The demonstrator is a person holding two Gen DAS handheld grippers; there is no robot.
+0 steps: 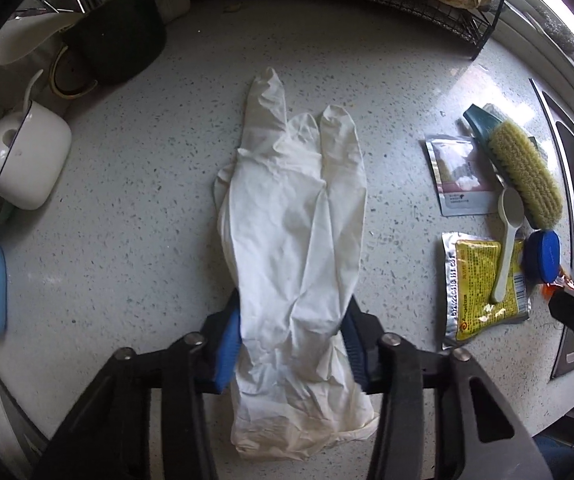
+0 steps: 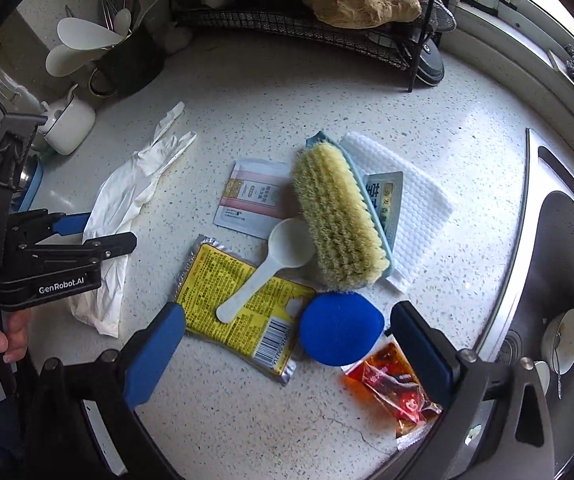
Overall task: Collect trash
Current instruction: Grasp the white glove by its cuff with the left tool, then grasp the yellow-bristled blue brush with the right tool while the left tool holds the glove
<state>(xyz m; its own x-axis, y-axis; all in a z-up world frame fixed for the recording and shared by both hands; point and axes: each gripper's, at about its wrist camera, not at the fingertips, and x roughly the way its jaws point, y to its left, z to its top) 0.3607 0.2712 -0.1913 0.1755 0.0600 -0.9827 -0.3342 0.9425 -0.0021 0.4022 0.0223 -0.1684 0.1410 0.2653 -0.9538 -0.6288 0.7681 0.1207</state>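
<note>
A crumpled white disposable glove (image 1: pixel 295 220) lies flat on the speckled counter. My left gripper (image 1: pixel 291 312) is shut on its cuff end, with the blue pads pressing both sides. In the right wrist view the glove (image 2: pixel 127 196) lies at the left with the left gripper (image 2: pixel 107 232) on it. My right gripper (image 2: pixel 287 316) hangs open, pointing down over a yellow foil packet (image 2: pixel 223 280) and a red sauce sachet (image 2: pixel 391 384), touching neither. A pink-and-white sachet (image 2: pixel 247 196) and a silver sachet (image 2: pixel 387 196) lie partly under a scrubbing brush (image 2: pixel 339 212).
A white plastic spoon (image 2: pixel 271 256) rests on the yellow packet, beside a round blue sponge (image 2: pixel 339 328). A white cloth (image 2: pixel 415 200) lies under the brush. The steel sink (image 2: pixel 567 260) is at the right, a black wire rack (image 2: pixel 307 20) behind, a utensil mug (image 2: pixel 131 64) and white pot (image 1: pixel 23 160) at the left.
</note>
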